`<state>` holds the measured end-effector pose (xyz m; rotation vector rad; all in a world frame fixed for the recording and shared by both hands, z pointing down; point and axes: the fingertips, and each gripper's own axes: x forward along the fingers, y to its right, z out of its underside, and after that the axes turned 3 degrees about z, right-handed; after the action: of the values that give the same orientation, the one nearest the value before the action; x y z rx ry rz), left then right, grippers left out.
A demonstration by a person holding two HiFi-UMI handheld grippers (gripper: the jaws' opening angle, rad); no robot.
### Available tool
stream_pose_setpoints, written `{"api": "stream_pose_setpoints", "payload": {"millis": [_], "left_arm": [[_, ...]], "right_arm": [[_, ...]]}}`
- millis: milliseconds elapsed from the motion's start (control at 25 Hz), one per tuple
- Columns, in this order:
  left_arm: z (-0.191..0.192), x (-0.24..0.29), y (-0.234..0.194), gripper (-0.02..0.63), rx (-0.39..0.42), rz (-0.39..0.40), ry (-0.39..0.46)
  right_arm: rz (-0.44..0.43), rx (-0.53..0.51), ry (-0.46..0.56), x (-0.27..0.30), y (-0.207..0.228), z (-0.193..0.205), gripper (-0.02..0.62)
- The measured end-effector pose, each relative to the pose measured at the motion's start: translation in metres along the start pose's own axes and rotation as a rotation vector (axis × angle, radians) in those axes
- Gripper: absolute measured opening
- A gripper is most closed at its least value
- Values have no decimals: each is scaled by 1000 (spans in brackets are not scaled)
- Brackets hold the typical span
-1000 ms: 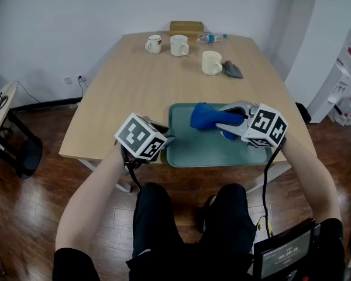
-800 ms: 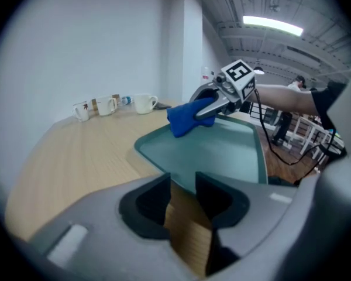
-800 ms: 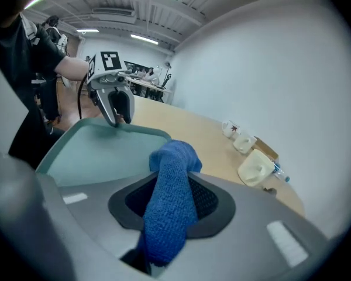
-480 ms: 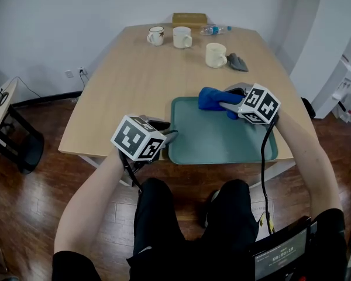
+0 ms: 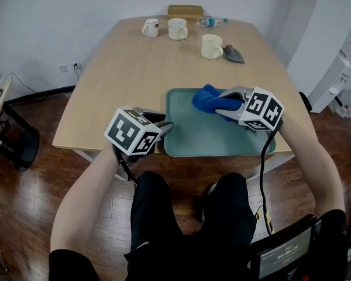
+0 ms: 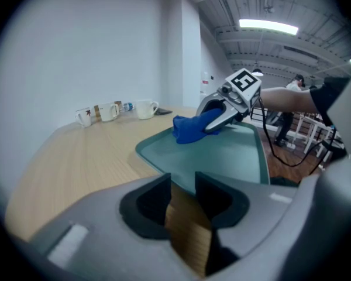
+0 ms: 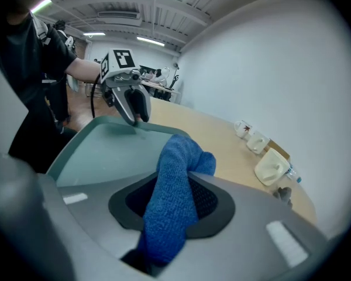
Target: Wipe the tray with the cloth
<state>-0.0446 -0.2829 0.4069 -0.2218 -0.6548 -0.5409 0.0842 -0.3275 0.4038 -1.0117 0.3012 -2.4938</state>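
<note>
My right tool (image 5: 221, 105) is clamping the blue cloth (image 5: 203, 98), pressing it on the tray (image 5: 222, 140) just ahead. My left tool (image 5: 164, 126), nearly closed, seems to be pinching the rim. Wiping is underway; next calls for dragging the cloth across uncovered tray.

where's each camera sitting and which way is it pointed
Head view: on the person's head, looking down at the table; shows arms, legs, left gripper and right gripper.
Left gripper view: rides the left gripper, faces across the tray toward the right gripper; own fingers in front.
Right gripper view: rides the right gripper, faces back toward the left gripper; own fingers shut on the cloth.
Gripper views share the tray and mugs.
</note>
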Motion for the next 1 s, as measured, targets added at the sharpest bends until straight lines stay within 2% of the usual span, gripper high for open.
{"api": "stream_pose_setpoints", "payload": {"millis": [360, 520, 840, 1000], "left_arm": [[2, 1, 0, 133, 2, -5, -2], [2, 1, -1, 133, 4, -5, 0], [1, 1, 0, 133, -8, 1, -7], [1, 1, -1, 133, -8, 7, -8]], "right_arm": [[-155, -31, 26, -35, -81, -11, 112], [-193, -43, 30, -47, -106, -14, 112], [-275, -25, 87, -59, -126, -19, 114], [-242, -63, 93, -60, -119, -22, 114]]}}
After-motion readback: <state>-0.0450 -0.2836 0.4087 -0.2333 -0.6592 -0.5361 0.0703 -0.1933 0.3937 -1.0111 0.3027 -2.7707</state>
